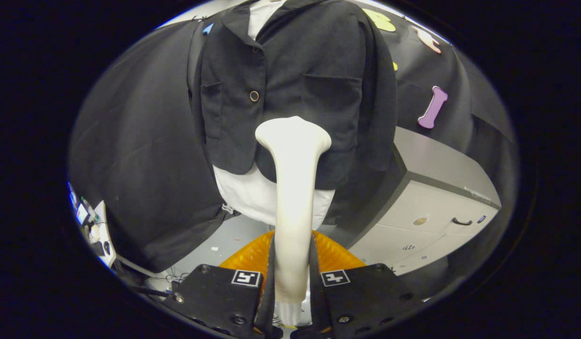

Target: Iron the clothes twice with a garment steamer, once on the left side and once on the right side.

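A cream-white garment steamer (pixel 293 188) stands up between my fingers, its handle pressed on both sides by my gripper (pixel 291 278), which is shut on it. The steamer's flared head lies against the lower front of a short black jacket (pixel 290 80), just right of the button line and below the right chest pocket. The jacket has one round button and two chest pockets. It hangs on a white mannequin torso (pixel 253 197) that shows below the hem and at the collar. An orange ribbed part (pixel 333 256) of the steamer sits just behind my fingers.
A grey cabinet (pixel 436 207) with a dark drawer handle stands to the right of the mannequin. Black cloth hangs behind and to the left. A white device with cables (pixel 95 230) sits low on the left, and pale floor (pixel 229 235) shows under the mannequin.
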Motion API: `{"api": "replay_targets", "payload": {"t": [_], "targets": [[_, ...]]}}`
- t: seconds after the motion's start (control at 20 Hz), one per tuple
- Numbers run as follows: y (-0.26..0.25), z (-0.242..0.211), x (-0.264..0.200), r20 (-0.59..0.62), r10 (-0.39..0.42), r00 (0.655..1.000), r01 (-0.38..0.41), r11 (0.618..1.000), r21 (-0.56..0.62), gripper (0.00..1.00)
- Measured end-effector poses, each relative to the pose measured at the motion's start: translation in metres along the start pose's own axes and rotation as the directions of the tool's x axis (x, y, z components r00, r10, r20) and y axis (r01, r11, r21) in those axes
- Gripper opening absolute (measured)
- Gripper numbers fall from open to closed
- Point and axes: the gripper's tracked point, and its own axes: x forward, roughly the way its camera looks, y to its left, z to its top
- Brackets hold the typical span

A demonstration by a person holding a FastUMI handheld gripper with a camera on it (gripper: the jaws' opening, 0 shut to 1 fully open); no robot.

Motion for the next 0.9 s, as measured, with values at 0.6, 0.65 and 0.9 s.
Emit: {"api": "replay_targets", "payload": {"t": [0.6,0.65,0.9], "targets": [[0.034,0.1,-0.097,0.266,0.033,0.963,-0.039,0.999,0.017,0.33],[0.041,0.113,-0.108,0.293,0.044,0.955,-0.05,0.999,0.01,0.33],[0.084,0.175,-0.148,0.429,0.094,0.898,-0.089,0.996,-0.031,0.33]]}}
